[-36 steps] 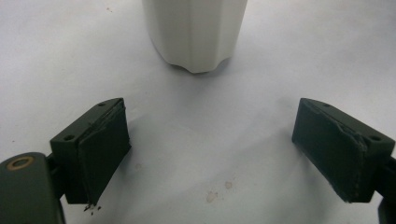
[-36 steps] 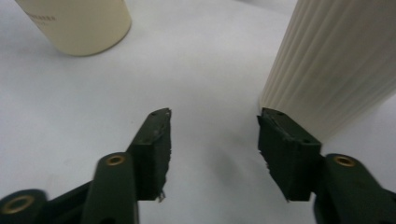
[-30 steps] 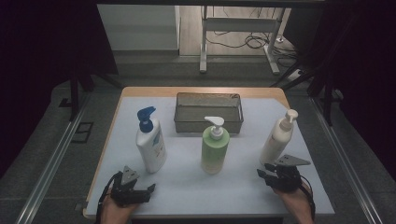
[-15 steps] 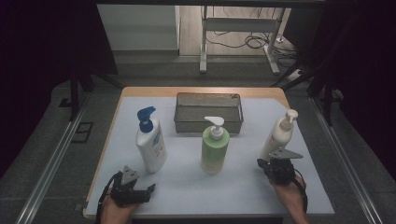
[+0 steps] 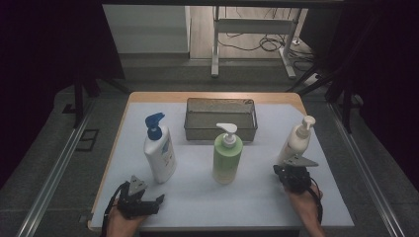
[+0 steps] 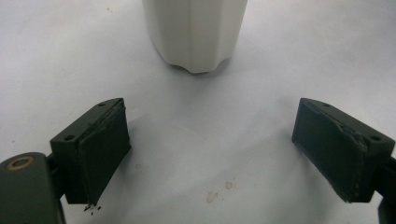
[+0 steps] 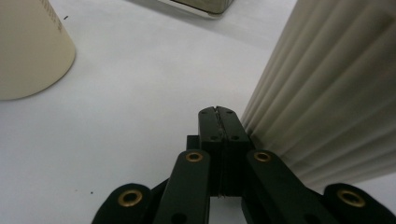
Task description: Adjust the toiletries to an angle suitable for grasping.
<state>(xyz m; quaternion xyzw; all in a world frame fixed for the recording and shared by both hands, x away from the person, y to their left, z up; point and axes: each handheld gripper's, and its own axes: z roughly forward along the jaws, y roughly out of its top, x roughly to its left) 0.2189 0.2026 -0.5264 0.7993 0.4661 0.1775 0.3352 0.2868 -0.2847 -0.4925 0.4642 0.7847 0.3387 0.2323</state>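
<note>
Three pump bottles stand on the white table (image 5: 197,197): a white one with a blue pump (image 5: 159,150), a green one (image 5: 227,155) and a ribbed cream one (image 5: 296,140). My left gripper (image 5: 154,201) rests near the front left edge. Its jaws stand open (image 6: 210,109) with nothing between them, and the white bottle's base (image 6: 196,32) is a short way ahead. My right gripper (image 5: 285,172) lies just in front of the cream bottle. It is shut and empty (image 7: 218,112), its tip close beside the cream bottle's ribbed wall (image 7: 327,102). The green bottle (image 7: 28,51) stands off to its left.
A grey mesh basket (image 5: 221,129) sits empty at the back middle of the table, behind the green bottle, and its corner (image 7: 205,4) appears in the right gripper view. Bare table lies between the bottles and the front edge. The floor drops away on both sides.
My right gripper has shifted a little forward and left toward the cream bottle, and its jaws have gone from apart to shut. The left gripper and the bottles have stayed put.
</note>
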